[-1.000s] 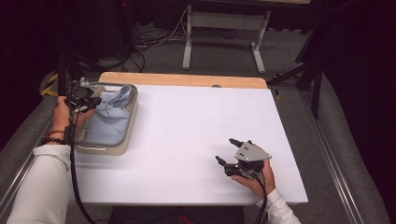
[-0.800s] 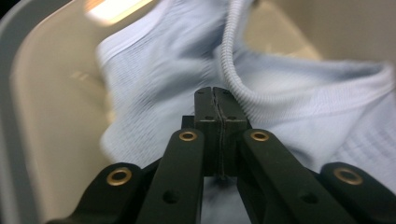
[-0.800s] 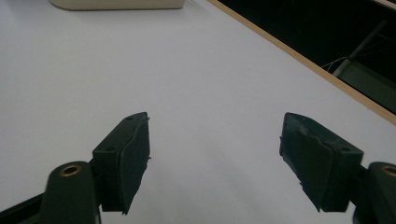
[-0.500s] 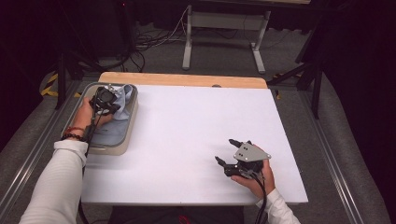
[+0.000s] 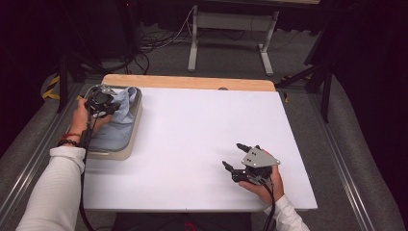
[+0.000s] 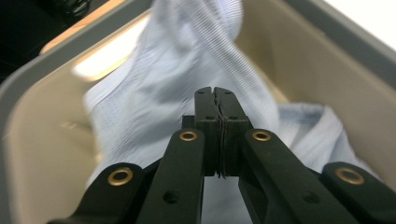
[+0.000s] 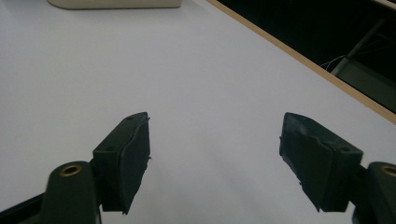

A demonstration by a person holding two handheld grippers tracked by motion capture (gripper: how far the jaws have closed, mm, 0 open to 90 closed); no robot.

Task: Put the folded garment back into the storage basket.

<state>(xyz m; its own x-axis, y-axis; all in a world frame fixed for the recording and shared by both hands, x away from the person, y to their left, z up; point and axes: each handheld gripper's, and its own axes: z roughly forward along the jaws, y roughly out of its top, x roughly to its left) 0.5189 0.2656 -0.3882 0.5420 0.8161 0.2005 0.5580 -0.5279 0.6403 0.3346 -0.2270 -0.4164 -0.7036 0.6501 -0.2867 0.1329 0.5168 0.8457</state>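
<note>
Nearest the person, the right gripper (image 5: 241,160) is held low over the white table (image 5: 202,134) at its near right edge, w/ jaws set wide apart & nothing between them. In the right gripper view the two black pads (image 7: 126,158) are seen well apart above bare tabletop, w/ the tray's beige wall at the top left and the wooden edge strip (image 7: 299,56) running along the far side.

Farther off, at the table's left, a beige tray (image 5: 130,137) is placed, w/ a light blue cloth (image 5: 118,120) bunched inside it. The left gripper (image 5: 107,107) is held over the tray's far end, against the cloth. In the left gripper view its jaws are seen pressed together, tips meeting in front of a raised fold of the cloth (image 6: 187,70); whether fabric is pinched between the tips can't be told. The rest of the cloth is spread on the tray floor.
</note>
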